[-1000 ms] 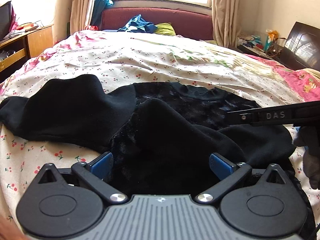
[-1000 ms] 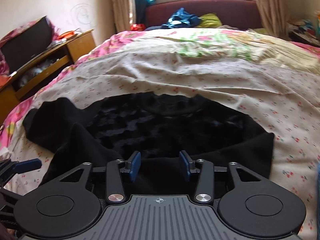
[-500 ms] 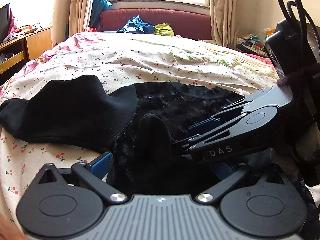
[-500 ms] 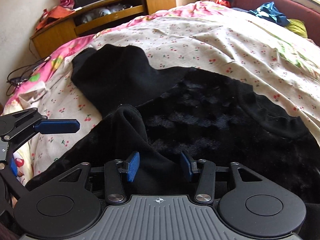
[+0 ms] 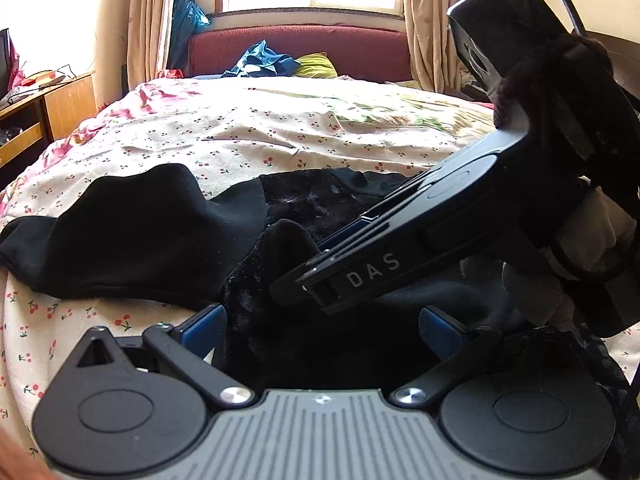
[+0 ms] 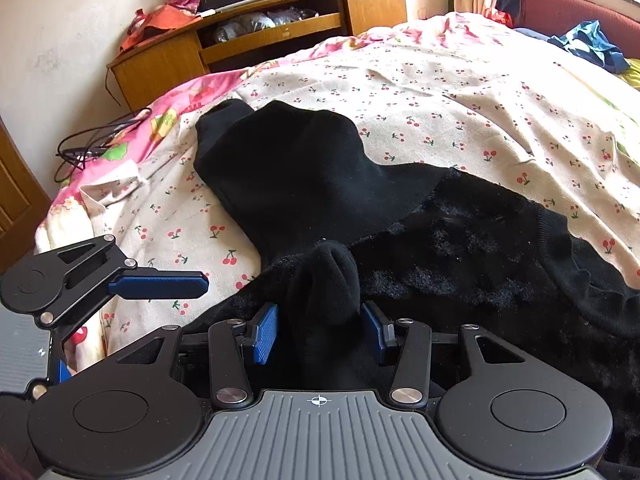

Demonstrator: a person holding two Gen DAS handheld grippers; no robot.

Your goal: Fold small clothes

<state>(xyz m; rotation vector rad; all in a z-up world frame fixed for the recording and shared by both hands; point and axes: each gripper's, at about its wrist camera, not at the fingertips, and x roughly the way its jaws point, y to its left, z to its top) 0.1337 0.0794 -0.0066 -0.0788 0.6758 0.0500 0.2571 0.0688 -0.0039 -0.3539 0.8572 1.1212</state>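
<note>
A small black sweater lies spread on the cherry-print bed sheet, its left sleeve stretched out to the left. My right gripper is shut on the right sleeve's cuff, carried over the sweater's body. It also shows in the left wrist view, crossing in from the right. My left gripper is open, its blue pads wide apart over the sweater's bottom hem. In the right wrist view one left finger shows at the left, over the sheet.
A wooden TV cabinet with cables stands beside the bed on the left. A red headboard with blue and yellow clothes is at the far end. A pink quilt edge lies under the sheet.
My right gripper has swung left across the sweater, pulling the right sleeve over the body toward the left sleeve. The left gripper has stayed open at the hem.
</note>
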